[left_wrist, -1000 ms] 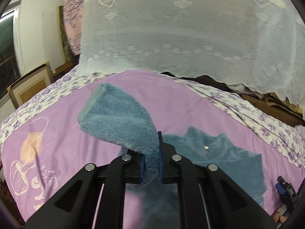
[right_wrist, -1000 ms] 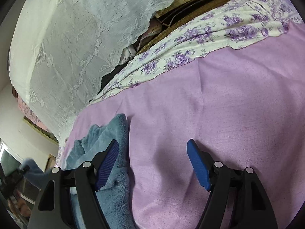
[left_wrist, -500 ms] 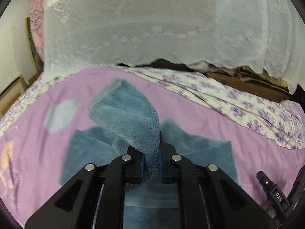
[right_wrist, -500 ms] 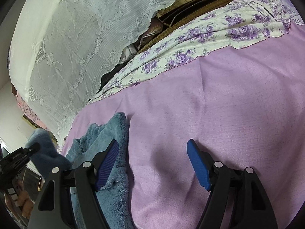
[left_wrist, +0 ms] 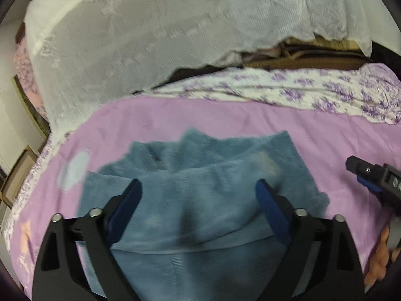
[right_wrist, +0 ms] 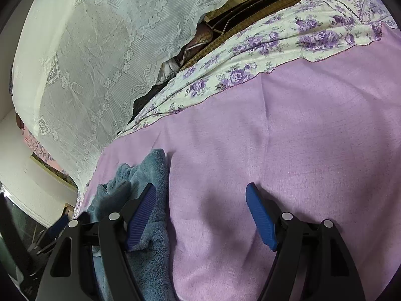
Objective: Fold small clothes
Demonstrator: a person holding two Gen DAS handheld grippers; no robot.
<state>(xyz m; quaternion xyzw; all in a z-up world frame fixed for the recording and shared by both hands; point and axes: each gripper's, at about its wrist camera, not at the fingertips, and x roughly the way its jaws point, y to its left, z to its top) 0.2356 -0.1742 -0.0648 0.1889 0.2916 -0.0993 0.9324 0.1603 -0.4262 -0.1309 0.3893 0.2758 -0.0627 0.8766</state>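
A fluffy grey-blue garment (left_wrist: 200, 195) lies on the purple sheet (left_wrist: 225, 120), one part folded across its body. My left gripper (left_wrist: 198, 188) hovers just above it, jaws opening wide, and the cloth lies below them, no longer pinched. The garment's right edge (right_wrist: 153, 170) shows in the right wrist view. My right gripper (right_wrist: 200, 195) hangs open over bare purple sheet (right_wrist: 300, 150), its left finger beside the fleece, nothing between its pads. That gripper's tip (left_wrist: 371, 178) also shows at the right of the left wrist view.
A white lace cover (left_wrist: 150, 37) hangs over a pile behind the bed. A floral-printed sheet border (right_wrist: 275, 50) runs along the far side. Brown bedding (left_wrist: 300, 60) lies behind it. A person's fingers (left_wrist: 381, 258) show at lower right.
The left gripper carried the pinched flap rightward and down over the garment, then let it go and opened wide; the flap now lies flat. The right gripper stayed still.
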